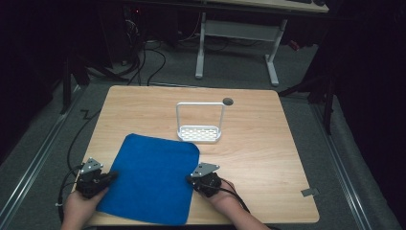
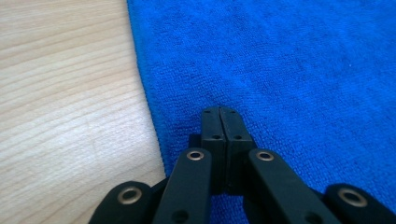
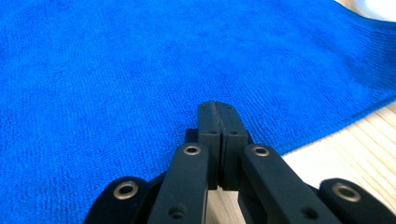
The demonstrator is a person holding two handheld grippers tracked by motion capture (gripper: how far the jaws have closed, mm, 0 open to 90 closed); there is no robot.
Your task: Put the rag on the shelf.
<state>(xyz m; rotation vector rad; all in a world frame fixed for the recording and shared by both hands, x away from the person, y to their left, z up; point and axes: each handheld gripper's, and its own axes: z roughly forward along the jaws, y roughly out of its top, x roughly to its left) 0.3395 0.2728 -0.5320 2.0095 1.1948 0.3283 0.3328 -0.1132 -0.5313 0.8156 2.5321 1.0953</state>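
- A blue cloth (image 1: 152,179) lies flat on a light wooden worktop (image 1: 268,158), on the near left part of it, turned a little so that its edges run at a slant to the worktop's edges.
- The left hand-held gripper (image 1: 113,176) sits at the cloth's left edge, about halfway along it, and points right onto the fabric.
- In the left gripper view, the left hand-held gripper (image 2: 219,112) has its two black jaws pressed flat together, with the tips over the cloth (image 2: 280,70) just inside its hemmed edge; whether any fabric is pinched between them cannot be told.
- Bare wood of the worktop (image 2: 65,93) shows to the left of that edge.
- The right hand-held gripper (image 1: 189,179) sits at the cloth's right edge, near its front corner, and points left onto the fabric.
- In the right gripper view, the right hand-held gripper (image 3: 217,106) also has its jaws together, the tips over the cloth (image 3: 140,60) close to its edge; a pinch of fabric cannot be made out.
- A person's hands hold both tools from the near side.
- A small white rack (image 1: 199,133) with a tall loop handle stands behind the cloth, near it but apart, at the middle of the worktop.
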